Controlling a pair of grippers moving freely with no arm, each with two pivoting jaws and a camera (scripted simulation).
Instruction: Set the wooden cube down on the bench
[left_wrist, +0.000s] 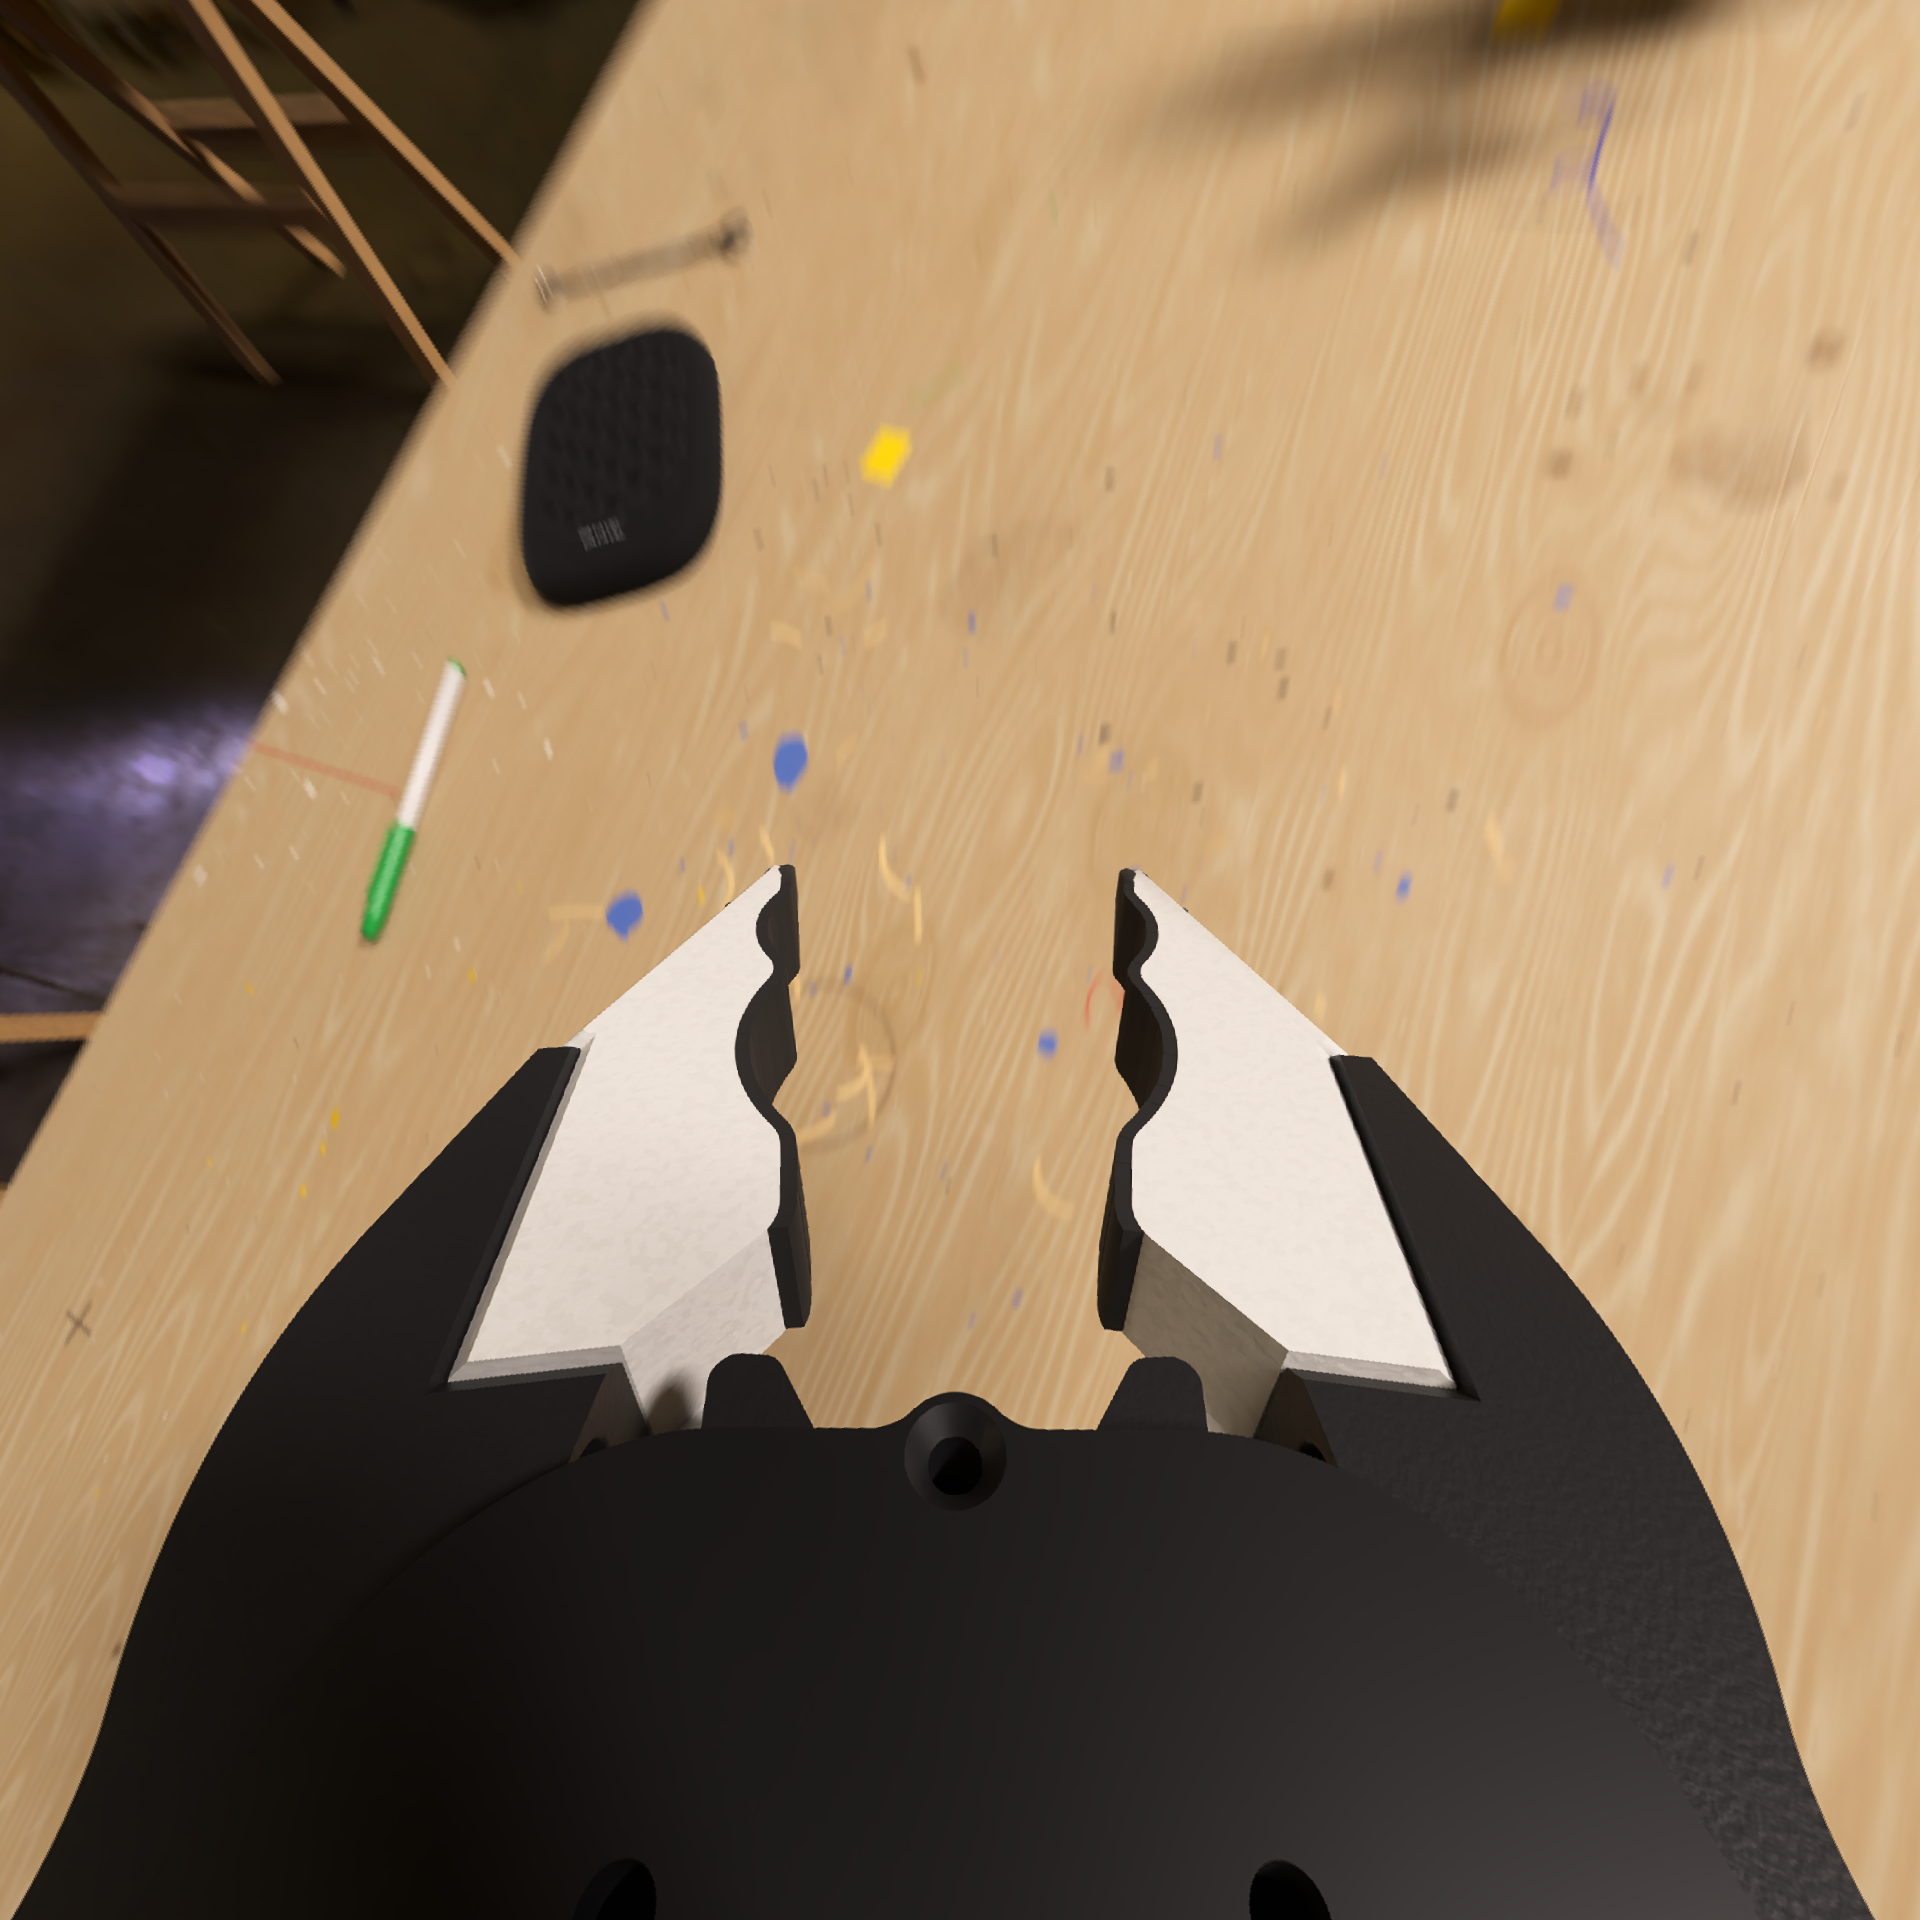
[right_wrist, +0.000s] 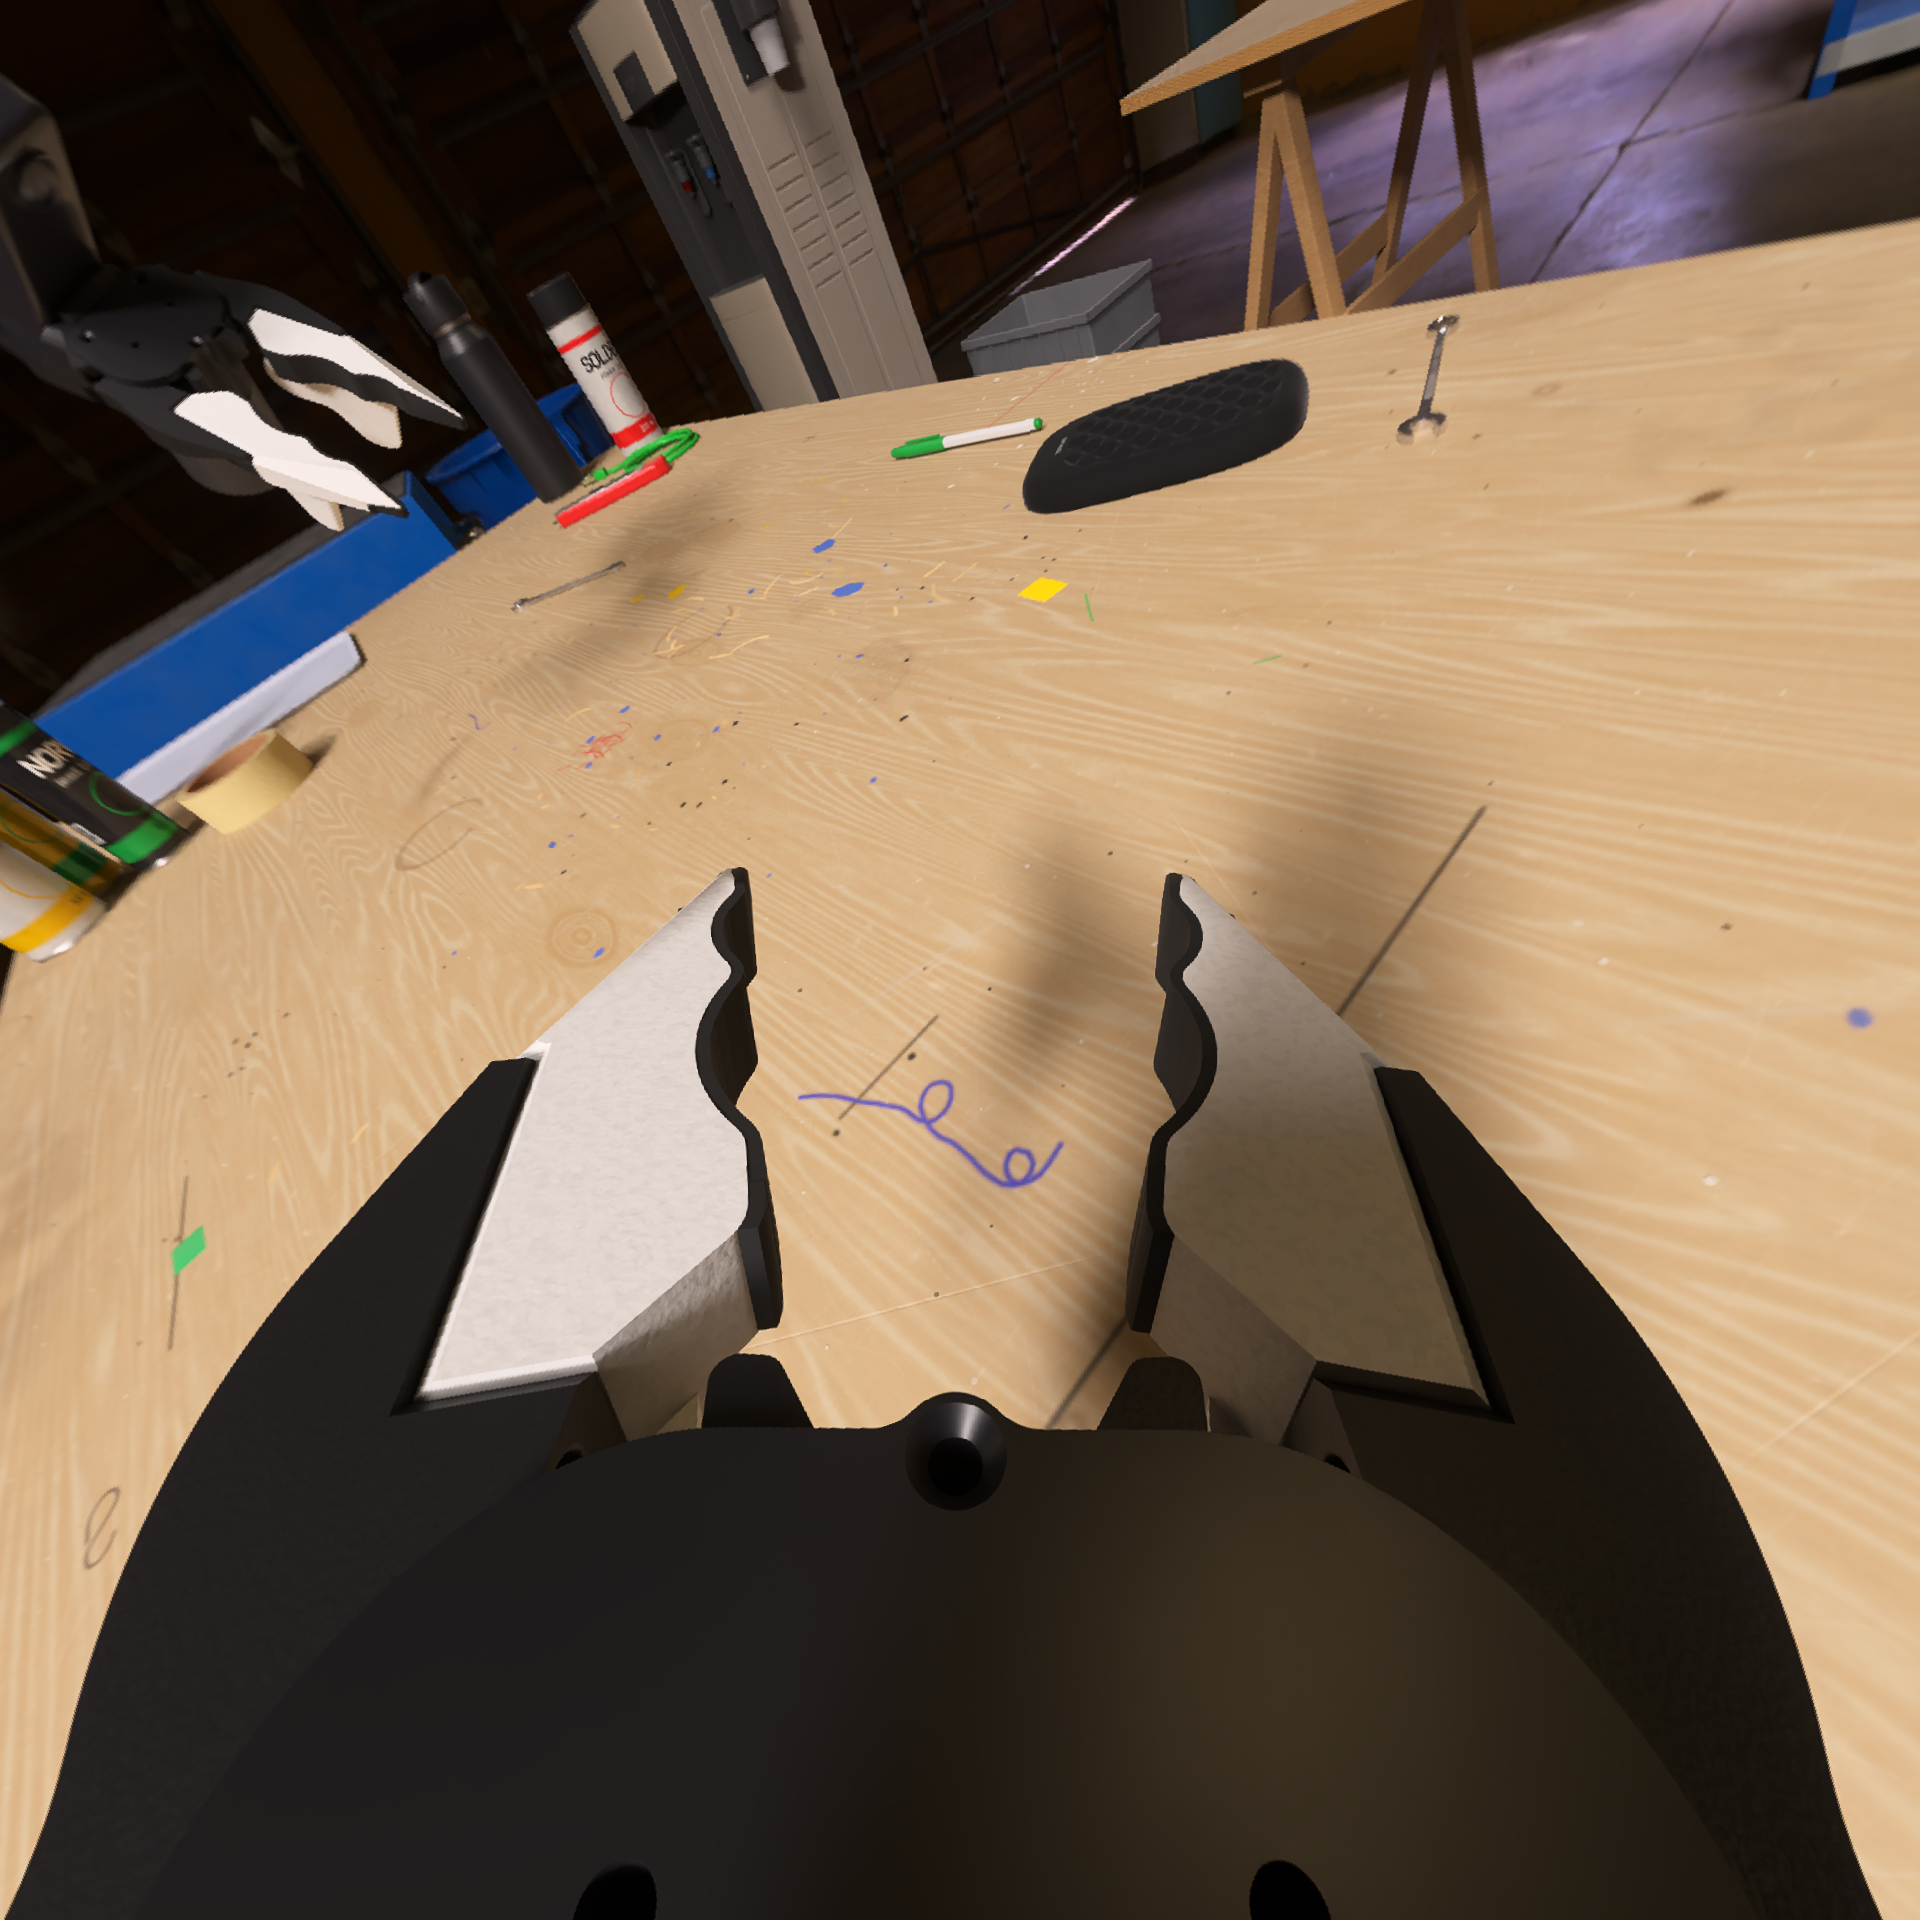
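No wooden cube shows in either view. My left gripper (left_wrist: 956, 878) is open and empty above the plywood bench (left_wrist: 1351, 727), which is speckled with paint and shavings. My right gripper (right_wrist: 956, 883) is open and empty, low over the bench (right_wrist: 1351, 727) above a blue scribble (right_wrist: 935, 1132). The left gripper also shows in the right wrist view (right_wrist: 353, 436), at the far left, raised above the bench edge, with its jaws apart and nothing between them.
A black pad (left_wrist: 621, 465) (right_wrist: 1169, 431) and a green-and-white marker (left_wrist: 410, 800) (right_wrist: 966, 436) lie near the bench edge. A spanner (right_wrist: 1429, 376), a dark bottle (right_wrist: 488, 384), cans (right_wrist: 603, 358), a tape roll (right_wrist: 244, 779) and a blue box (right_wrist: 239, 644) stand around. A trestle (right_wrist: 1371, 177) stands beyond.
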